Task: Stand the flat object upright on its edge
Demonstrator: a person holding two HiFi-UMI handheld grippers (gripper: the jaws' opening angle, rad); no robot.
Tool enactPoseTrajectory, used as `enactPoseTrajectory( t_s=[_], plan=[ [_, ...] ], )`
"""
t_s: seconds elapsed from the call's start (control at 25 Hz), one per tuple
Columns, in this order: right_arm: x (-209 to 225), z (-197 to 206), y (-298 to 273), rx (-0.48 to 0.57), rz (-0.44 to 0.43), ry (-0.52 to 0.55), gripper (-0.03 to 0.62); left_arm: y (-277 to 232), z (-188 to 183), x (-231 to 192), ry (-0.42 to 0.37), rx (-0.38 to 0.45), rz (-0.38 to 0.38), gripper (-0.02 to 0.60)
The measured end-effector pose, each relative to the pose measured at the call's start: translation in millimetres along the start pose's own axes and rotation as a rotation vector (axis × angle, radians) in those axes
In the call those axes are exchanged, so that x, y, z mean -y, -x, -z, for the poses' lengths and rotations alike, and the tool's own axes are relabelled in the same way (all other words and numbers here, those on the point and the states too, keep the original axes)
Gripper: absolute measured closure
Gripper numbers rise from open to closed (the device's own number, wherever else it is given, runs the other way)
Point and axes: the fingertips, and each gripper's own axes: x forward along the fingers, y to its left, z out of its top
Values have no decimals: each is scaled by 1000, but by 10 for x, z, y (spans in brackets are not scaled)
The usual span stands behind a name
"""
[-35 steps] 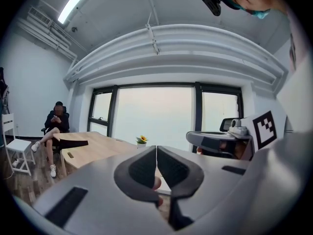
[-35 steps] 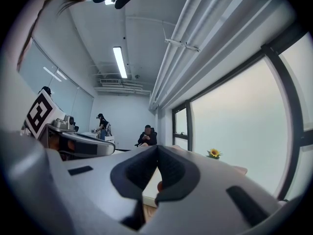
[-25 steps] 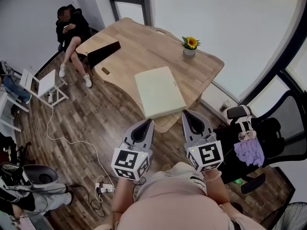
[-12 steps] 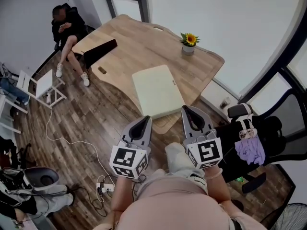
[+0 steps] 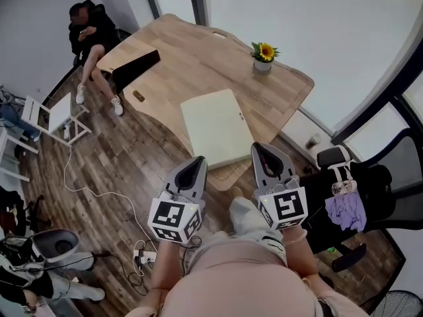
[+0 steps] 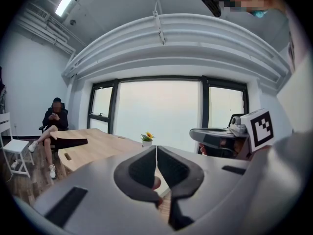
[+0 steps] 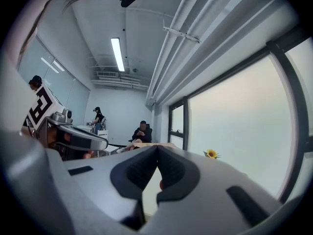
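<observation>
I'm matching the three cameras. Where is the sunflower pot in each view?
Head view: sunflower pot upper middle, right of centre.
Left gripper view: sunflower pot just left of centre.
Right gripper view: sunflower pot right of centre, lowish.
Shared landmark: the seated person, left of it in all three.

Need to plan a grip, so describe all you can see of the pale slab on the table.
The slab is a thin, pale cream rectangle with rounded corners and a plain matte top; a small dark mark sits at its right edge. It lies flat on the wooden table, near the table's near edge, slightly askew. Nothing else touches it.
</observation>
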Motion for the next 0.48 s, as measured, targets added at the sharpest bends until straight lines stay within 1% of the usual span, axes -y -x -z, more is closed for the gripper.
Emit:
enactPoseTrajectory(
  t_s=[0.16, 0.48],
  plan=[
    [73, 67, -173, -14, -20, -8, 594, -137, -7, -144, 15, -2, -24, 569],
    [191, 140, -517, -19, -94, -38, 592, -467, -18, -388, 40, -18, -52, 569]
  ],
)
